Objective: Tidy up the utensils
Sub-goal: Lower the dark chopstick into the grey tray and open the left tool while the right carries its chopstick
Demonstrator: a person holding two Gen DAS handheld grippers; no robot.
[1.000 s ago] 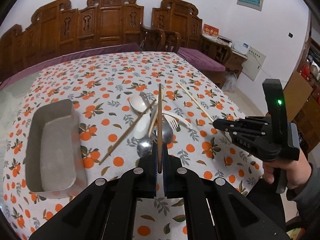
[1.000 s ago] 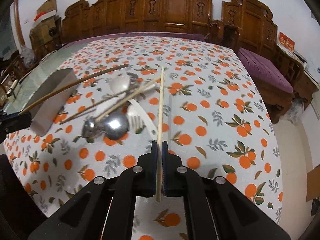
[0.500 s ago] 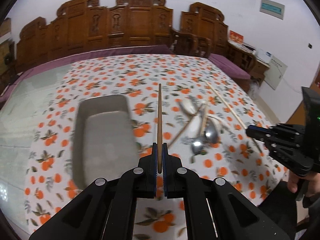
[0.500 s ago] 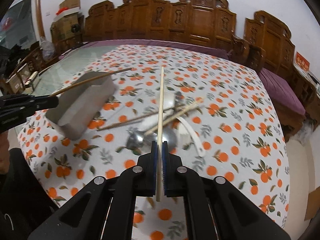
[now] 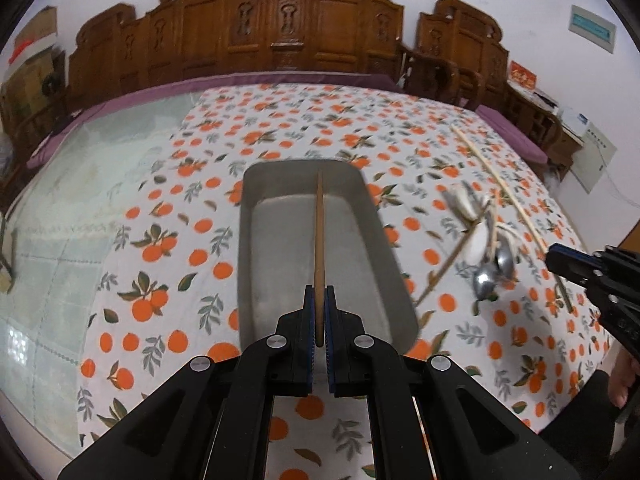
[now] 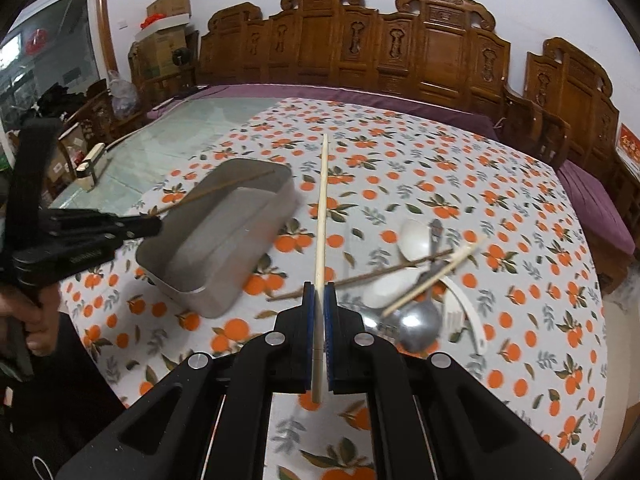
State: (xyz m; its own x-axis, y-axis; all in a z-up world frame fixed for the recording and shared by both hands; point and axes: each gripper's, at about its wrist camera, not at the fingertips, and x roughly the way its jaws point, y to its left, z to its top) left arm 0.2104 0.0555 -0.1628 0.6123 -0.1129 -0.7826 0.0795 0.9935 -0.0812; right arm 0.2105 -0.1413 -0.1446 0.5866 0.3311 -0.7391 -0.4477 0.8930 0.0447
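1. Left wrist view: the left gripper [image 5: 319,312] has its fingers closed tight on a dark chopstick [image 5: 319,236], which runs straight ahead along them. Its tip hangs over the metal tray [image 5: 384,240], and the tray's long axis lies almost in line with the stick. The utensil pile [image 5: 484,248] sits on the desk [image 5: 168,240] off to the right of the fingers.
2. Right wrist view: the right gripper [image 6: 319,312] has its fingers clamped on a pale chopstick [image 6: 322,216] pointing forward. The tray [image 6: 224,296] lies ahead and left of them, skewed to the stick; the pile [image 6: 416,280] is just right. The left gripper looks nearer for dropping first.
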